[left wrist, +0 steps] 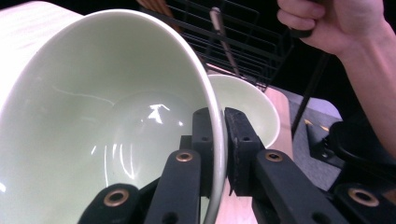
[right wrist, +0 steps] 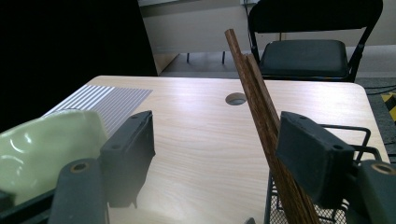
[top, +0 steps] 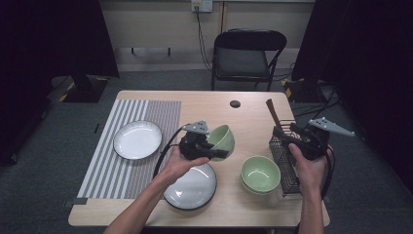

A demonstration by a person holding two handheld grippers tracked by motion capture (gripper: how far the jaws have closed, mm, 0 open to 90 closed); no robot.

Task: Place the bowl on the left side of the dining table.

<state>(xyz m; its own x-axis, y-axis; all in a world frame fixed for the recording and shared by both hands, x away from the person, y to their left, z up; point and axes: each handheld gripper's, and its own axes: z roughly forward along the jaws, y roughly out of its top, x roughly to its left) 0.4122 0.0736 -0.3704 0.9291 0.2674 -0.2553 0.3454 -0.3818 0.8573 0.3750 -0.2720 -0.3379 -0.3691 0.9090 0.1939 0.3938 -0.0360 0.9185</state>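
The wooden table [top: 253,105] occupies the centre of the high view. A grey striped placemat [top: 146,109] covers its left portion, from the far edge to the near edge. A black folding chair [top: 246,56] stands beyond the table, at upper centre of the frame.

A white plate [top: 138,139] lies on the placemat, left of centre. A second, dark-rimmed plate [top: 192,187] lies at lower centre, just right of the placemat, partly under the person's left forearm. A black wire basket [top: 282,161] stands at the right side of the table, with brown wooden chopsticks [top: 272,113] leaning up out of it. In the right gripper view the chopsticks [right wrist: 261,112] rise diagonally from the basket [right wrist: 359,140] at lower right.

A stack of green bowls [top: 260,174] rests on the table between the dark-rimmed plate and the basket.

The held green bowl [top: 221,139] is at centre frame, tipped on its side above the table surface, clear of the stack. In the left gripper view this bowl [left wrist: 93,116] takes up the left and centre of the frame, with its opening toward the camera.

The left gripper [top: 214,152] is clamped on the rim of the held bowl: in the left gripper view the left gripper [left wrist: 223,140] has one jaw inside the wall and one outside, both pressing on it.

The right gripper [top: 282,132] is above the basket at right. In the right gripper view the right gripper [right wrist: 217,156] has its jaws wide apart with nothing gripped; the chopsticks pass just in front of one jaw.
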